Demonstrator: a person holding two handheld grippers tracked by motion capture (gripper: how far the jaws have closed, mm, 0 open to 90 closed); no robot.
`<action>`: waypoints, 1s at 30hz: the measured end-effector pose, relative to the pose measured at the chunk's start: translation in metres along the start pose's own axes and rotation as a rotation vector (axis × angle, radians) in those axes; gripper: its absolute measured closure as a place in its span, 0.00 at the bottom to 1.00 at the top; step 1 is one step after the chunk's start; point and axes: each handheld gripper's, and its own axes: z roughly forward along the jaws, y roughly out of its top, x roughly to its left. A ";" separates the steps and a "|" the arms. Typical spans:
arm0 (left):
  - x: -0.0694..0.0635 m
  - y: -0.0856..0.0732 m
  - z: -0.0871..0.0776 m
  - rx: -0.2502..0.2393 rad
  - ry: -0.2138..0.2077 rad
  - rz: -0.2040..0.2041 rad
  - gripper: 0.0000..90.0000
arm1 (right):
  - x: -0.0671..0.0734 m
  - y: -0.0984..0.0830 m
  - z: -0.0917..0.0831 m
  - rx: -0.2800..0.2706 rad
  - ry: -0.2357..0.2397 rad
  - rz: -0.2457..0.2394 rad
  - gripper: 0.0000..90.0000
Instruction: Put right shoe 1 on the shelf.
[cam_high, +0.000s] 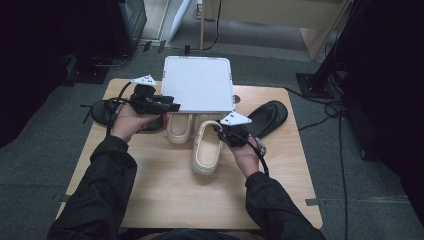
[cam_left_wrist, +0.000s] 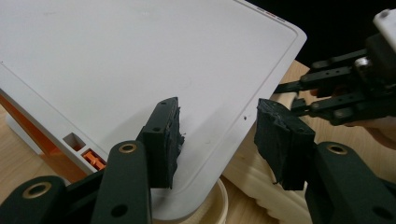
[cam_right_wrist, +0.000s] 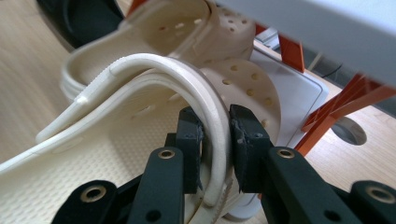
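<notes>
High view. Wooden table (cam_high: 165, 195). White square-topped rack (cam_high: 198, 83) at 12 o'clock of the table centre. Two cream perforated clogs: one (cam_high: 178, 126) with its toe under the rack's near edge, the other (cam_high: 207, 147) just at its 4 o'clock, toe toward the rack, heel strap raised. One black sandal (cam_high: 268, 116) at 2 o'clock, another (cam_high: 102, 111) at 10 o'clock. Left gripper (cam_high: 170, 105) at the rack's near left corner; right gripper (cam_high: 218, 128) at the second clog's strap.

Left gripper view. Jaws spread apart, nothing between them; white rack top (cam_left_wrist: 140, 60) beyond, orange frame (cam_left_wrist: 44, 140) at 8 o'clock, right gripper (cam_left_wrist: 345, 88) at 3 o'clock.

Right gripper view. Jaws pinching the cream heel strap (cam_right_wrist: 187, 88), a ribbed curved band. Perforated clog upper (cam_right_wrist: 243, 81) behind; orange rack legs (cam_right_wrist: 336, 116) at 3 o'clock.
</notes>
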 end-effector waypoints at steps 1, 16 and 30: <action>0.000 0.000 0.000 0.001 -0.001 0.000 0.56 | 0.000 -0.001 0.004 -0.002 -0.003 0.003 0.83; 0.000 0.000 -0.001 0.001 0.000 -0.004 0.56 | 0.001 -0.004 0.002 0.018 0.108 0.083 0.65; 0.000 0.000 -0.002 0.004 0.007 -0.005 0.58 | 0.005 -0.014 -0.033 0.028 0.174 0.142 0.66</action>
